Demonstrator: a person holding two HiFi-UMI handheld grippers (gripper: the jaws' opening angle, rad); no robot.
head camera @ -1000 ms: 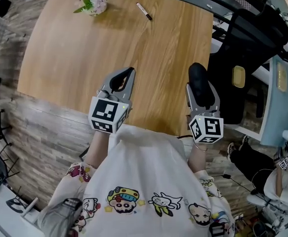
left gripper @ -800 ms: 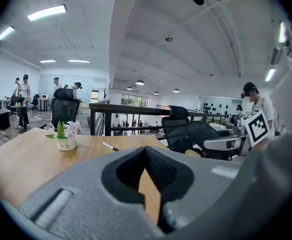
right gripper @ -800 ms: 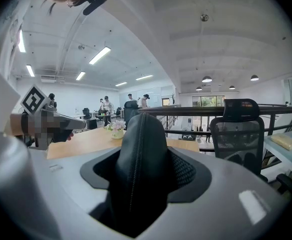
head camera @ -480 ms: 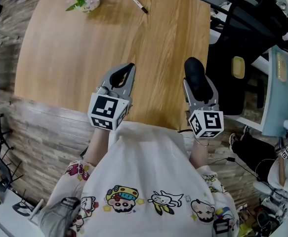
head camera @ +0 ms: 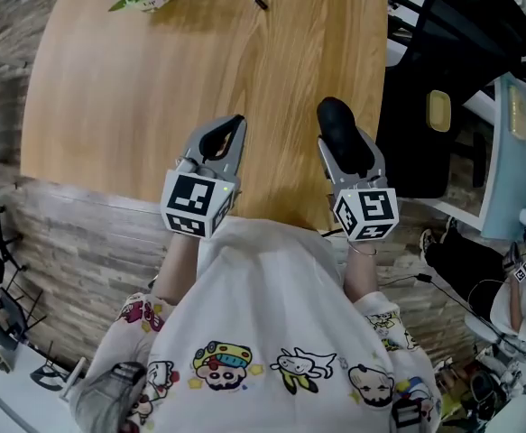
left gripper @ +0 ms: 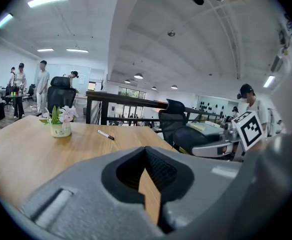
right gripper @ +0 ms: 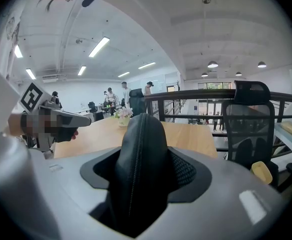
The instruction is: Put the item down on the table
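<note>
Both your forearms reach forward from your body, side by side, over the near edge of the table (head camera: 136,88). Your left gripper (head camera: 230,132) points ahead and slightly to the right. Its jaws meet at the tips with nothing between them, and only a sliver of tabletop shows through the slot behind. Your right gripper (head camera: 344,156) points ahead and slightly to the left, close to the table's right edge. Its jaws stand partway apart, clamped on the case (head camera: 337,126).

The case sticks out past the fingertips. Its long axis runs along the jaws and away from you, rounded end foremost. It is over the near right part of the table, but I can't tell whether it touches the wood.

The case is black, smooth and slim, rounded like a pod. A zip (right gripper: 133,149) runs lengthwise down its upper side.
</note>
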